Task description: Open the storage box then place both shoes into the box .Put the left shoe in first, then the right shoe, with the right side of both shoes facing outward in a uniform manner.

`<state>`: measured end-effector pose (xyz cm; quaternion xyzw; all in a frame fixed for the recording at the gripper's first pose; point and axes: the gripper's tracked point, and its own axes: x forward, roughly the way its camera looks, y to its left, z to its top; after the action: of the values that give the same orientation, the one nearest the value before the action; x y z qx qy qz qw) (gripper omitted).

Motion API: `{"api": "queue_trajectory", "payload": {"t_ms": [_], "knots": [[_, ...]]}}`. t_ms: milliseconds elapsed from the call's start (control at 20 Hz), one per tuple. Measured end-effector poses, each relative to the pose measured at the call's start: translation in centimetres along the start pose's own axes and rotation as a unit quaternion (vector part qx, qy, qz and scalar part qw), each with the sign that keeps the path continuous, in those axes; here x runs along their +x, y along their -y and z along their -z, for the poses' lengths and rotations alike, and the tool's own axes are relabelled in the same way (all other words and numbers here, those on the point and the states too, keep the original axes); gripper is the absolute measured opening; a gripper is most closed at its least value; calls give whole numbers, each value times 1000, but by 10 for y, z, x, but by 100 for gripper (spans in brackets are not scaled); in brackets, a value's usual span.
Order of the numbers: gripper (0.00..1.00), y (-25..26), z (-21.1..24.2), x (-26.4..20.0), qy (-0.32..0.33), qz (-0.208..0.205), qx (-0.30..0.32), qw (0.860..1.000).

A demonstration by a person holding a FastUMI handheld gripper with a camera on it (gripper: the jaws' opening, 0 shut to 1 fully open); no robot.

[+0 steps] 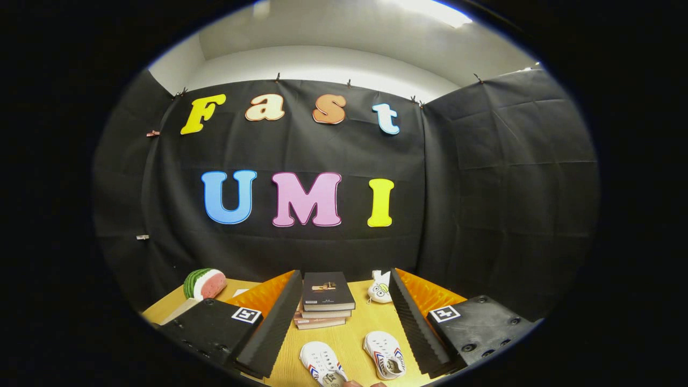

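Jaws apart, gripping nothing, raised over the desk. Stack of books lies beyond them; no storage box identifiable, so opening step looks unstarted. Next move calls for locating the box. Two white shoes lie side by side between the fingers, outside any container.

The gripper is held level above the work surface, its two fingers spread wide apart and touching nothing, while a person's fingertips show low between them.
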<state>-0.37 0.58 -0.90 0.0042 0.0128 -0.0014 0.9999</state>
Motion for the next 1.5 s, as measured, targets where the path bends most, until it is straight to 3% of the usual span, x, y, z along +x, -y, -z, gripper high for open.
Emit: {"api": "queue_trajectory", "payload": {"t_ms": [700,1050,1250,1350,1500], "knots": [[97,0,19,0,-35,4,19,999],[98,-18,57,9,-119,-33,57,991],[98,-39,88,12,-189,-83,108,972],[99,-56,110,11,-239,-112,142,954],[98,-83,145,1,-323,-162,180,915]]}}
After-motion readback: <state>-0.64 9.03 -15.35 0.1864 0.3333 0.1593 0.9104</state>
